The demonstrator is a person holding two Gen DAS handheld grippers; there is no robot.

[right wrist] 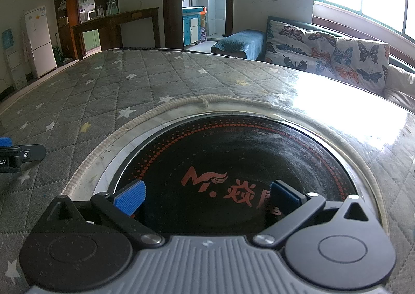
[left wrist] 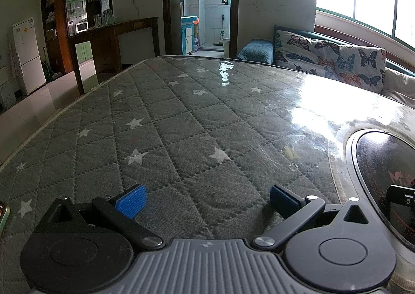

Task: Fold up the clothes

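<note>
Your left tongs [left wrist: 206,202] sit nearest, low in frame, spread apart over the quilted bench [left wrist: 160,123], holding nothing. Your right tongs [right wrist: 207,196], equally apart, hover above the inset hob [right wrist: 233,148]. No clothes show anywhere, so you're likely waiting.

Left wrist view: set low behind the left gripper [left wrist: 206,202], close above the quilted table cover [left wrist: 166,123], facing a far doorway [left wrist: 206,6], with the round cooktop [left wrist: 386,172] at its right. Right wrist view: set low behind the right gripper [right wrist: 207,198], directly over the same cooktop [right wrist: 233,164], facing likewise. Both views share the cover, cooktop, butterfly sofa [left wrist: 337,58], fridge [left wrist: 27,55] and doorway; each glimpses the other gripper at its edge.
</note>
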